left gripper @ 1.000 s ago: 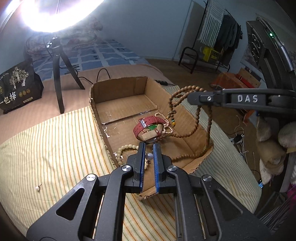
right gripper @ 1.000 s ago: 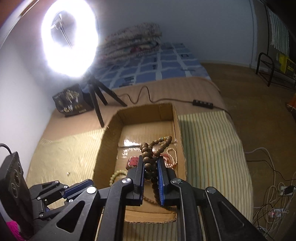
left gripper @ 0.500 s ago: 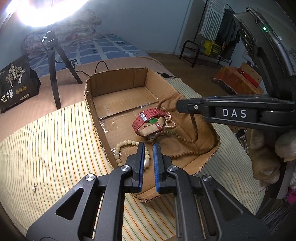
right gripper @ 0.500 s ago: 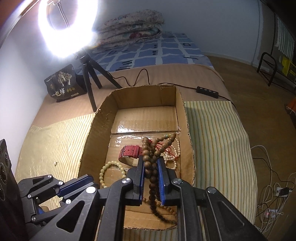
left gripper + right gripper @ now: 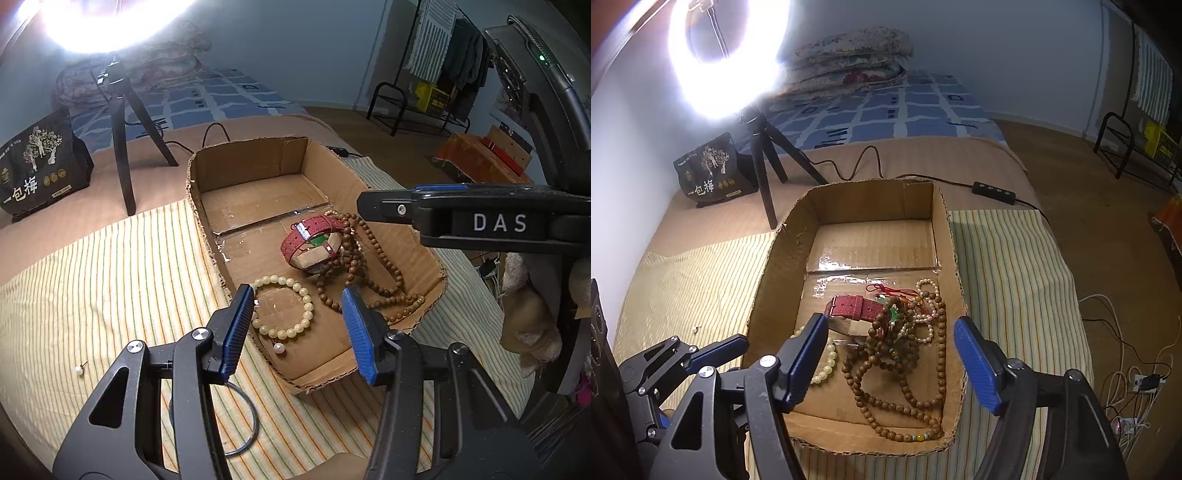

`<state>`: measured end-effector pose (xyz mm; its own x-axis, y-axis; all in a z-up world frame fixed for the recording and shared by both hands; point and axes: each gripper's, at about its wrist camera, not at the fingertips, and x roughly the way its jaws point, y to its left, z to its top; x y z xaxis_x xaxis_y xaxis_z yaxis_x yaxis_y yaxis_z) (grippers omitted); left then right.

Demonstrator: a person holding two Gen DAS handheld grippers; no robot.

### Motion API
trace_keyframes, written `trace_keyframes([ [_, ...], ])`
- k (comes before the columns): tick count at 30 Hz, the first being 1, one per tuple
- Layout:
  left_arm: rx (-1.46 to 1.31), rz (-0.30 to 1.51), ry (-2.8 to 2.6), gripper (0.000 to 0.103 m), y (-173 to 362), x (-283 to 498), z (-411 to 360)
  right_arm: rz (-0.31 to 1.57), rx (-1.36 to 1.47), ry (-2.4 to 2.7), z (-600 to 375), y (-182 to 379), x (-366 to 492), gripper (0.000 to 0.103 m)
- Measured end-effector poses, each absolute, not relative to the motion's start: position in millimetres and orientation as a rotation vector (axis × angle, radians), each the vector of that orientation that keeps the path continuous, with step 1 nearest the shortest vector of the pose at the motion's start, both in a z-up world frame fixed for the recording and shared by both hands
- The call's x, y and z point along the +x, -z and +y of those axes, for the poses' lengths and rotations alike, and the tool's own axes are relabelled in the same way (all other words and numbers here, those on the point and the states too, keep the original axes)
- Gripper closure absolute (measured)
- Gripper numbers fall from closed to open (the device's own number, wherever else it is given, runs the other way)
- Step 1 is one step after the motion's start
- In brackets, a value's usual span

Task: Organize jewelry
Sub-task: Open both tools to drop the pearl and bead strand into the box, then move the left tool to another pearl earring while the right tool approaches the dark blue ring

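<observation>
A shallow cardboard box [image 5: 945,236] sits on a striped cloth [image 5: 110,280] spread over a bed, lit by a ring light [image 5: 727,55] on a small black tripod [image 5: 120,122] behind it. Both grippers hover over the near end of the box, pointing down into it.

The left gripper [image 5: 299,325] has just been opening; its blue pads now stand apart with nothing held. Below the gap lies a pale bead bracelet [image 5: 284,310] on the box floor, and a small pearl earring [image 5: 279,348] rests just beside it.

The right gripper [image 5: 892,360] has also just been opening, its jaws wide and empty. Under it a long brown wooden bead necklace [image 5: 897,373] lies heaped and looped on the box floor (touching neither pad). Against the heap rests a red watch strap [image 5: 855,307], with a white pearl strand [image 5: 929,306] tangled alongside.

Outside the box, on the cloth, sits a second pearl earring [image 5: 78,370]. A black snack bag [image 5: 711,171] stands near the tripod
</observation>
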<state>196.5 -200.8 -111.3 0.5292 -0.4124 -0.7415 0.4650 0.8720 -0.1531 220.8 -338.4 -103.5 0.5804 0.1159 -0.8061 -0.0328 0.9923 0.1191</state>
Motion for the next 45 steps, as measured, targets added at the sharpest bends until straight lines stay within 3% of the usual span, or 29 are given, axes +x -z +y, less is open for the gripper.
trace_keyframes([
  [28, 0.021, 0.852, 0.364, 0.052, 94.9, 193.5, -92.4, 0.85, 0.056, -0.238, -268.9, 81.4, 180.0, 0.024],
  [32, 0.015, 0.859, 0.34, 0.052, 96.7, 194.3, -74.0, 0.848, 0.026, -0.279, -248.6, 86.6, 166.1, 0.019],
  [45, -0.03, 0.901, 0.287, 0.052, 114.0, 197.5, -21.1, 0.886, -0.045, -0.36, -202.0, 127.2, 110.7, 0.017],
])
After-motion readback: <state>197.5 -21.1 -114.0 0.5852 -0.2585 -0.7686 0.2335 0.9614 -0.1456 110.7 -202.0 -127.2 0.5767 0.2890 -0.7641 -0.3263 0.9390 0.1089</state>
